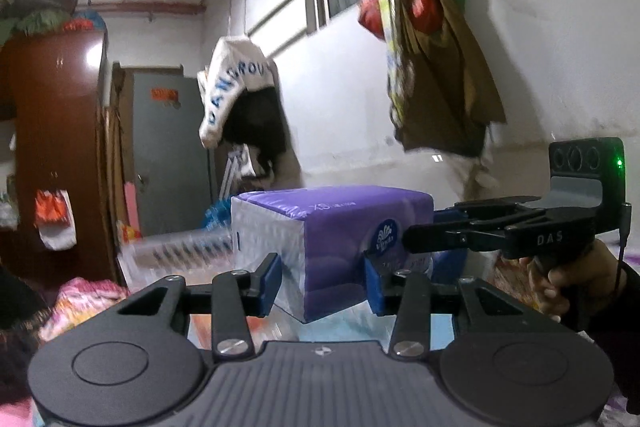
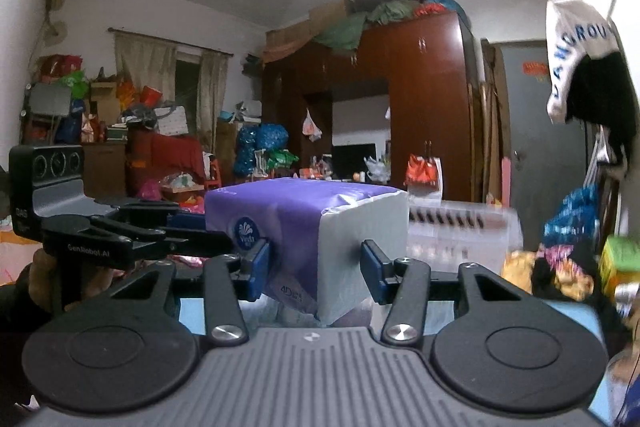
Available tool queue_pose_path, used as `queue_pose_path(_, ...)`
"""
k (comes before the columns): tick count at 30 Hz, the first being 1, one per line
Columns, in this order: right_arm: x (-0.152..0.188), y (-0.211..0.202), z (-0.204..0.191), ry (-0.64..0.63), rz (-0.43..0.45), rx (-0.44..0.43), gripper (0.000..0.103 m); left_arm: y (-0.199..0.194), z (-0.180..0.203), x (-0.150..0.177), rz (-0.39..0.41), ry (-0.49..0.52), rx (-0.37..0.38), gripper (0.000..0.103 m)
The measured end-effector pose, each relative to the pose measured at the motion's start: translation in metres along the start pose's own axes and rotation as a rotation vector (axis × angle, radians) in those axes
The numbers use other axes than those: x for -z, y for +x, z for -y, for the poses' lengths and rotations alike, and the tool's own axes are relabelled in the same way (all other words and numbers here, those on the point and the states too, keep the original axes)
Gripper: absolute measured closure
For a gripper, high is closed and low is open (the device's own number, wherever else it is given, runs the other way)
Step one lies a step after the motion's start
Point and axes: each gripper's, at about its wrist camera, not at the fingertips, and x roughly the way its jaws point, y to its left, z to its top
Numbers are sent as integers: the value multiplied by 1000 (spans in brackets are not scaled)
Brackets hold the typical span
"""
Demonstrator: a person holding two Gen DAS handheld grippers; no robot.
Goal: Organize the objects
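The left gripper clamps a corner of the purple and white tissue pack, blue pads pressed into the wrap. The right gripper pinches the pack at another corner. The pack hangs between them; its underside is hidden. Behind the pack, a clear plastic rack is smeared by blur. A hand on the right gripper's handle is half cut off.

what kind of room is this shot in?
Likely a cluttered bedroom or living room in a home: a tall wooden wardrobe with bundles piled on top, clothes and bags hanging on the wall, and a curtained window behind stacked household goods.
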Motion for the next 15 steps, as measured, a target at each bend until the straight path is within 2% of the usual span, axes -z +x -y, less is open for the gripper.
queue_pose_path(4,-45,24,16,4,-2,-10,52,30,-23,-43,-8,15,-19,56)
queue_pose_path(7,-71,50,28,4,-30,14,52,66,-50,-60,-68,-28,-7,56)
queue_pose_path(11,-80,95,53,20,-101,58,52,121,-83,-53,-188,-114,1,56)
queue_pose_path(15,-61,138,83,93,-218,79,52,161,-105,-33,-285,-198,-13,56)
